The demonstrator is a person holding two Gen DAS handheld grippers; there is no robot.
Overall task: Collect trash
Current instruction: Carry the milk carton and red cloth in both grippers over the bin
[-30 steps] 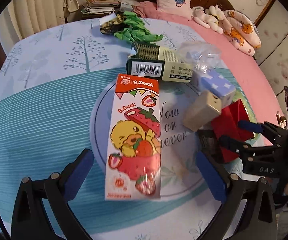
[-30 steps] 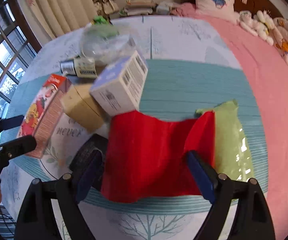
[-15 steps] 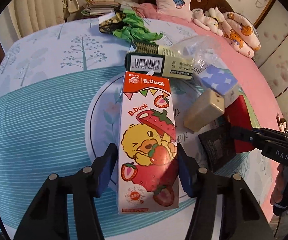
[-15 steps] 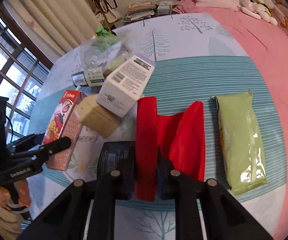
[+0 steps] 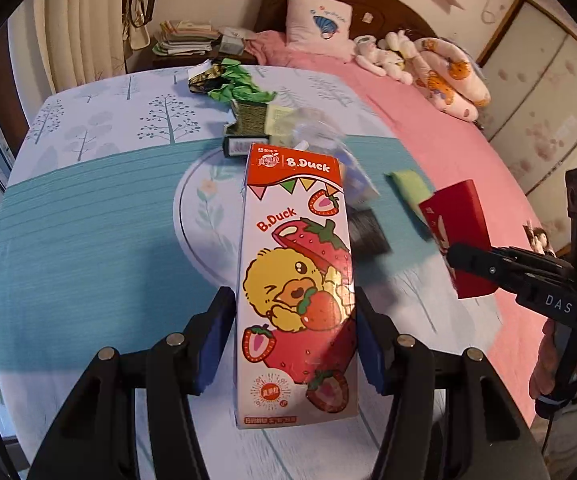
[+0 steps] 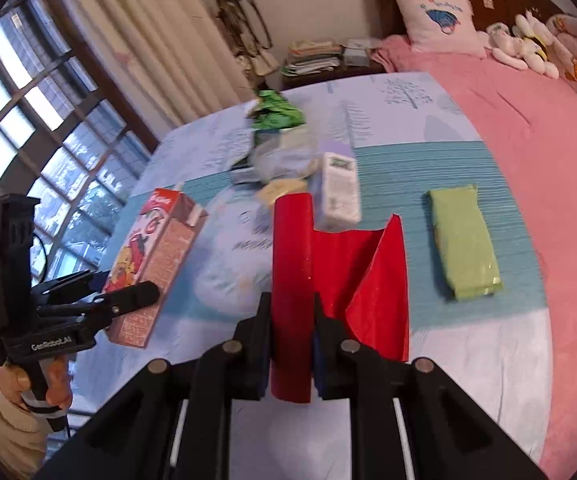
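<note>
We worked over a bed (image 5: 88, 208) spread with a blue tree-print sheet, a pink blanket (image 6: 528, 128) along its far side. Both of our grippers were loaded and lifted off the bed.

The largest piece of trash was the one strawberry carton (image 5: 296, 280). Our left gripper (image 5: 294, 338) held it, the blue-padded fingers (image 5: 214, 336) closed against its two long sides near the bottom end. Its long axis ran straight out from the fingers, the top pointing away toward the headboard.

Next in size was the one red paper bag (image 6: 292, 280). Our right gripper (image 6: 290, 344) pinched a folded panel of it between narrow fingers, the panel running forward along them, while the rest of the bag flared open to the right.

We judged that the coming move turned on carrying both pieces clear to wherever trash was being gathered — no bin showed in either view.

The rest lay on the bed ahead of both grippers. We counted one green packet (image 6: 464, 240) flat to the right, nearer the right gripper; one white carton (image 6: 338, 192) beyond the red bag; one tan box (image 6: 282, 190) half hidden beside it; one clear plastic bag (image 6: 284, 152), blurred; one dark green box (image 5: 248, 128); one black pouch (image 5: 368, 228) — and farthest off, one crumpled green wrapper (image 5: 236, 84).
</note>
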